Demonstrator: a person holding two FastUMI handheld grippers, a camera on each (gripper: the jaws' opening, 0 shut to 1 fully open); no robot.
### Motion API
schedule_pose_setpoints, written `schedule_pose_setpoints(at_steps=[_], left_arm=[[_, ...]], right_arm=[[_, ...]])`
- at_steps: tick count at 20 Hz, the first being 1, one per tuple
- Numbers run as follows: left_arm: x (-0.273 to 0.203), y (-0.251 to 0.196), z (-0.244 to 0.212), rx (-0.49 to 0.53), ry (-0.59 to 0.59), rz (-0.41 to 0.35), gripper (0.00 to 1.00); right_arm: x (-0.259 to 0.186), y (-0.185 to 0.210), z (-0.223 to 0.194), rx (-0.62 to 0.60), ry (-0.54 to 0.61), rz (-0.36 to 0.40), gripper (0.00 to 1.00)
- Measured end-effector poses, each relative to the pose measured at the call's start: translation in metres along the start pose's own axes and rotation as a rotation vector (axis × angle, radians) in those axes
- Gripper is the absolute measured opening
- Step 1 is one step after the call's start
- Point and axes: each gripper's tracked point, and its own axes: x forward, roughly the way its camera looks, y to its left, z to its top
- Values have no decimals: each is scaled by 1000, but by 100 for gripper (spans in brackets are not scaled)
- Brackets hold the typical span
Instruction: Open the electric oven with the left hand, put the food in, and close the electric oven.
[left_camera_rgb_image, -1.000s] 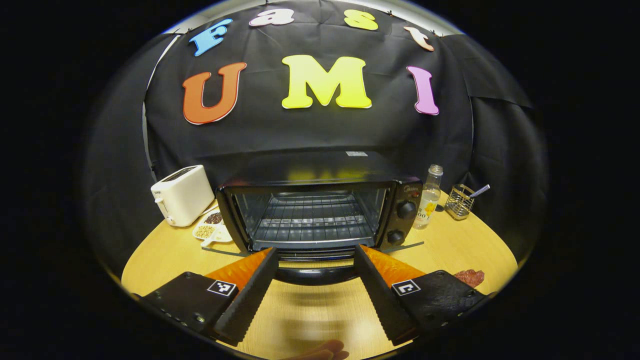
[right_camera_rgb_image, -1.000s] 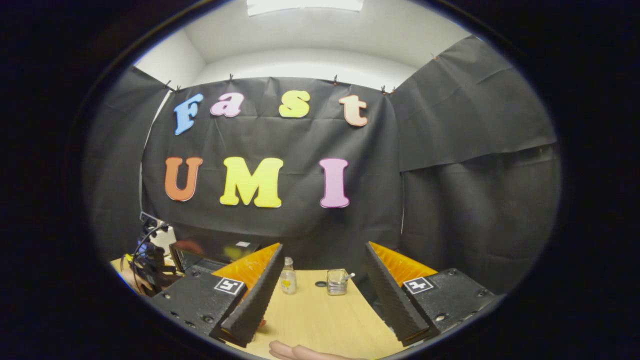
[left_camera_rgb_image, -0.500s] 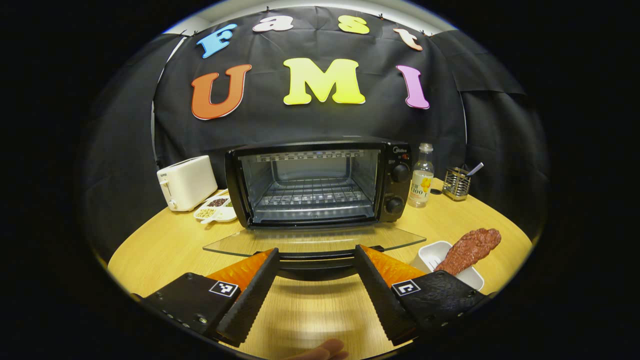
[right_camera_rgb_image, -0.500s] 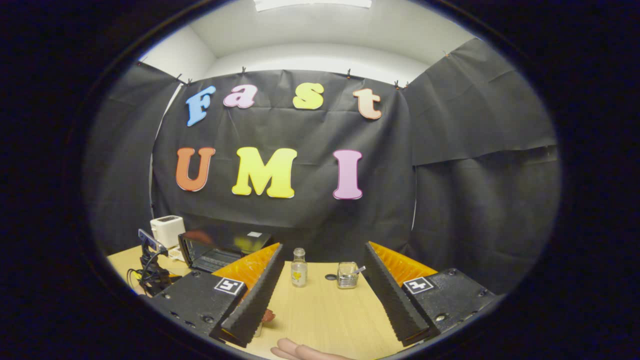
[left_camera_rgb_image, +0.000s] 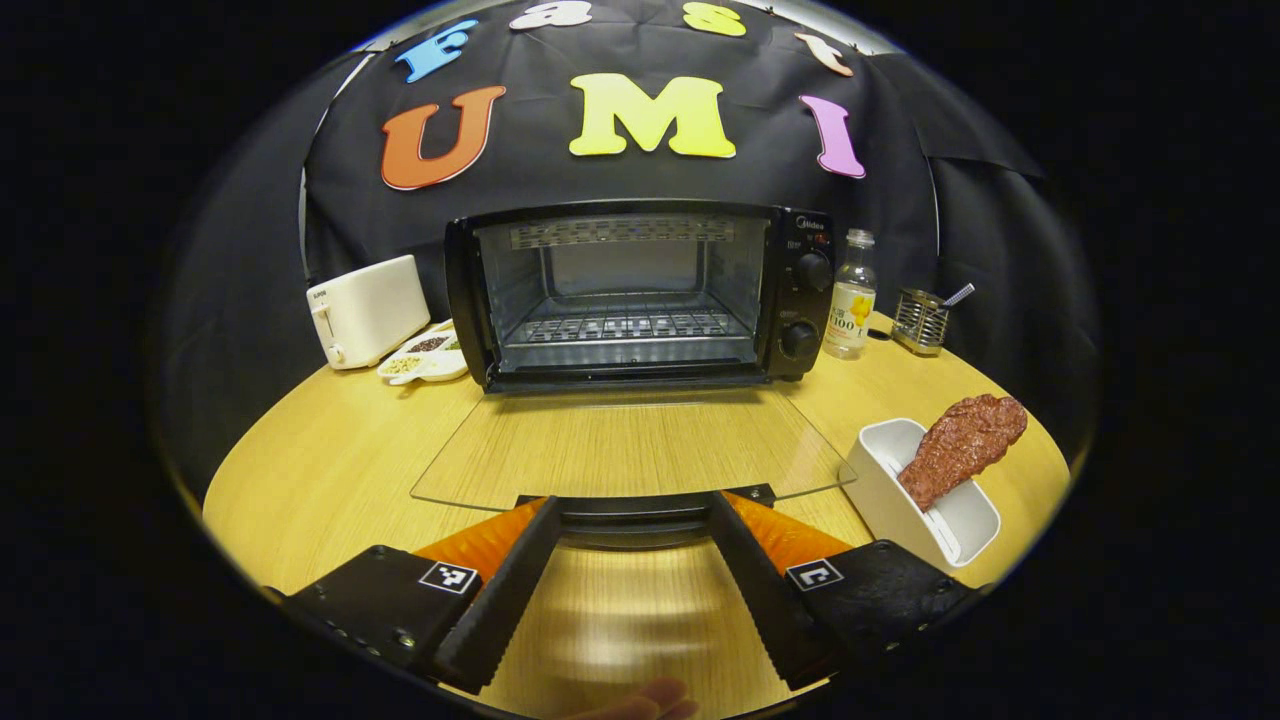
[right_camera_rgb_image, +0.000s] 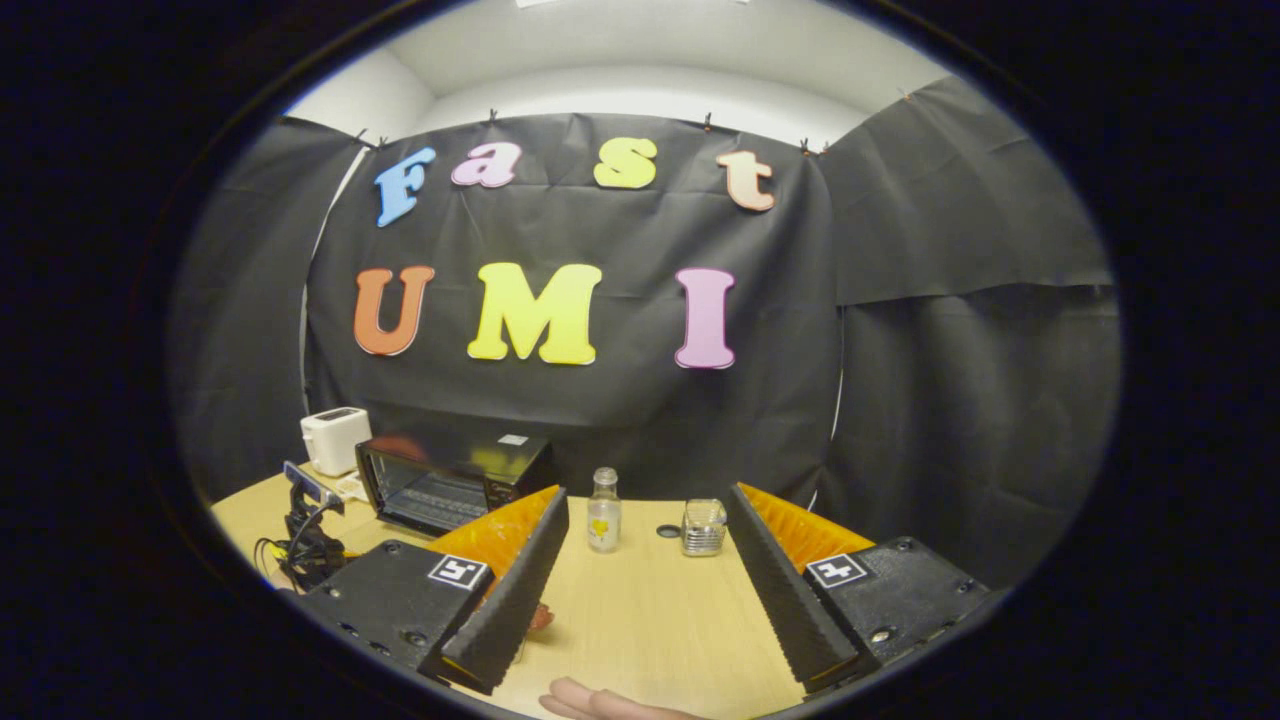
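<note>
The black electric oven (left_camera_rgb_image: 640, 290) stands open at the back of the round wooden table, its wire rack bare. Its glass door (left_camera_rgb_image: 630, 450) lies flat toward me. The door's dark handle (left_camera_rgb_image: 632, 512) runs between the fingertips of my left gripper (left_camera_rgb_image: 633, 505), whose jaws stand wide apart and do not press on it. The food, a brown piece of meat (left_camera_rgb_image: 962, 450), rests in a white dish (left_camera_rgb_image: 890, 490) to the right of the door. My right gripper (right_camera_rgb_image: 648, 495) hovers open over the table with nothing in it, the oven (right_camera_rgb_image: 450, 480) far to its left.
A white toaster (left_camera_rgb_image: 365, 310) and a small divided dish of seeds (left_camera_rgb_image: 425, 355) sit left of the oven. A clear bottle (left_camera_rgb_image: 848, 310) and a wire holder (left_camera_rgb_image: 920, 320) stand to its right. A fingertip (left_camera_rgb_image: 650, 695) of the holding hand shows at the bottom.
The oven door has swung down from partly open to lying flat, with the left gripper going down and back along with the handle. The right gripper drifted slightly.
</note>
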Motion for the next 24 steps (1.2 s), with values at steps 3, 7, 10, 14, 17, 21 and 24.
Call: schedule_pose_setpoints(at_steps=[3, 7, 10, 14, 17, 21, 24], left_arm=[[-26, 9, 16, -15, -12, 20, 96], [-81, 19, 80, -34, -177, 30, 96], [-124, 22, 124, -44, -322, 35, 96], [-173, 28, 169, -11, -455, 53, 95], [-204, 34, 189, -19, -519, 82, 95], [-225, 38, 194, -39, -538, 74, 96], [-231, 46, 191, -26, -530, 95, 95]], right_arm=[[18, 18, -19, -1, 68, 77, 100], [49, 38, -62, -9, 247, 165, 100], [64, 58, -105, 25, 429, 263, 100], [81, 79, -162, 112, 673, 376, 95], [88, 91, -191, 194, 813, 441, 89], [102, 98, -219, 309, 926, 491, 69], [106, 105, -232, 391, 984, 537, 46]])
